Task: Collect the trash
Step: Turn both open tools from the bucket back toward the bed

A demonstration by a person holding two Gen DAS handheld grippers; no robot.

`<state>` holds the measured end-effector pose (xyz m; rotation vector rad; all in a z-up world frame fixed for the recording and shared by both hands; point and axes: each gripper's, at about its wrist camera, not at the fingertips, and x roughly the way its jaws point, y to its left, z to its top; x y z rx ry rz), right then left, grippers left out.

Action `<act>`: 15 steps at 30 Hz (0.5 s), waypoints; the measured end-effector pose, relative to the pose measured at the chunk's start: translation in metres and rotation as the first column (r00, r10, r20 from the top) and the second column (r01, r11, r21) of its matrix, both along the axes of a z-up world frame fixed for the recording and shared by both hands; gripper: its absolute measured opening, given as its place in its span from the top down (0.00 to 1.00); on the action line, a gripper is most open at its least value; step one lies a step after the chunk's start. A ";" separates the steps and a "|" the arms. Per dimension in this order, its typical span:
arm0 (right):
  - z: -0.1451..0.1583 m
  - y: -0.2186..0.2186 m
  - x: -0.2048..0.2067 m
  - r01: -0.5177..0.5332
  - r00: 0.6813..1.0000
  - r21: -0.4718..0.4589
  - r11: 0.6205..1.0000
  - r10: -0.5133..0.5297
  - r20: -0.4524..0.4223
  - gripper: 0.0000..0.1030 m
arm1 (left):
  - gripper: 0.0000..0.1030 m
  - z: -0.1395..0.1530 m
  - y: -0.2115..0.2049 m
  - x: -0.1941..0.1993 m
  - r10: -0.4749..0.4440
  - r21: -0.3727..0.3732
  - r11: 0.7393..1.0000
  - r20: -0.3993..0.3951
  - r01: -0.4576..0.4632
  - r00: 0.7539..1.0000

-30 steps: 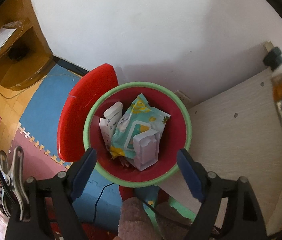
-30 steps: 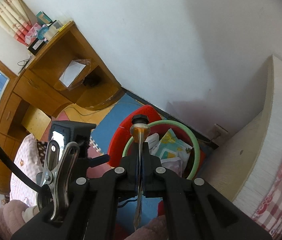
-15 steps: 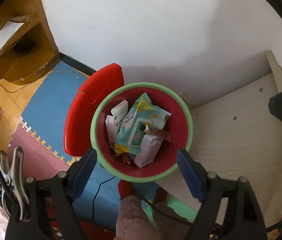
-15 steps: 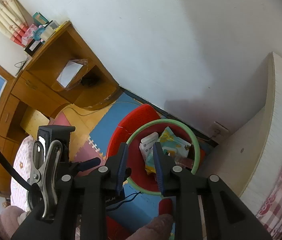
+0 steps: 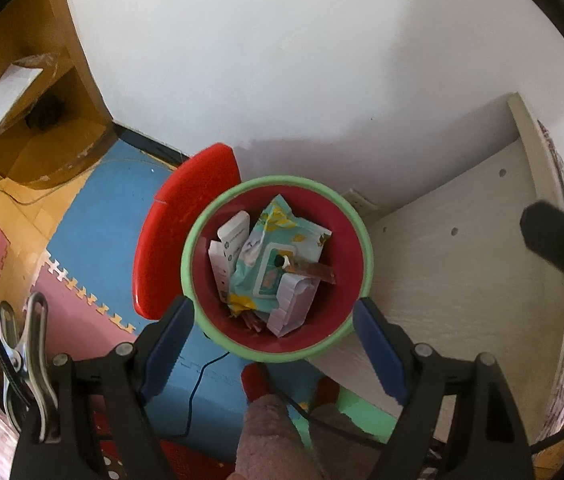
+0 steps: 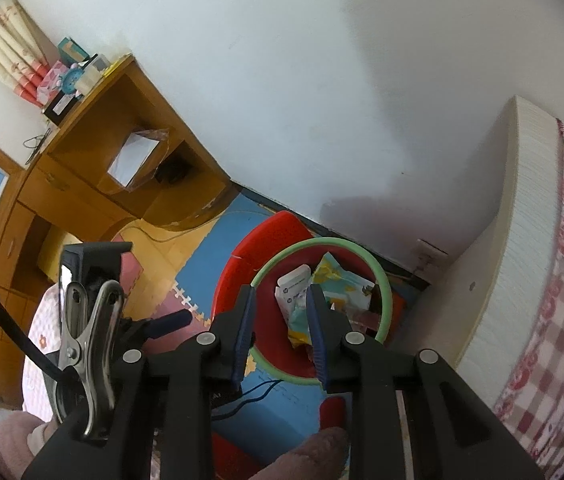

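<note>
Right claw (image 6: 280, 334) — jaws narrowly parted, nothing between them, poised above the bin (image 6: 386, 300). Left claw (image 5: 272, 342) — jaws spread wide and empty, framing the same red, green-rimmed bin (image 5: 362, 264) from above. Inside lie a wipes packet (image 5: 272, 256), a white box (image 5: 228, 244) and a small brown tube (image 5: 310, 271) on top. Beside the bin: its red lid (image 5: 178, 240), foam floor mats (image 5: 94, 208), a pale bed frame (image 5: 462, 280).

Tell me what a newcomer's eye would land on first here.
The round red trash bin with a green rim stands on the floor between white wall and pale wooden board, its red lid tipped open. Inside lie a teal wet-wipe pack, white cartons and a brown tube. Both grippers hover open above.
</note>
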<state>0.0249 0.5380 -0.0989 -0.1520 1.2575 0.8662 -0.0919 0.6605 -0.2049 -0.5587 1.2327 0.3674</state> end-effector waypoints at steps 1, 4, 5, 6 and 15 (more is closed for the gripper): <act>0.003 -0.002 -0.002 0.004 1.000 -0.001 1.000 -0.004 0.008 0.74 | 0.17 0.003 0.000 0.000 -0.002 0.001 1.000 0.007 0.002 1.000; 0.009 -0.006 -0.005 0.010 1.000 0.000 1.000 -0.010 0.018 0.73 | 0.17 0.011 -0.001 -0.001 -0.010 -0.002 1.000 0.018 0.011 1.000; 0.012 -0.008 -0.007 0.013 1.000 0.003 1.000 -0.013 0.019 0.73 | 0.17 0.013 -0.002 -0.001 -0.016 -0.001 1.000 0.023 0.016 1.000; 0.015 -0.010 -0.009 0.015 1.000 0.007 1.000 -0.015 0.022 0.73 | 0.17 0.017 -0.003 -0.001 -0.023 0.002 1.000 0.027 0.023 0.999; 0.050 -0.030 -0.022 0.008 0.999 0.075 0.997 -0.012 0.044 0.73 | 0.17 0.049 -0.015 -0.010 -0.037 0.027 0.999 0.065 0.036 0.997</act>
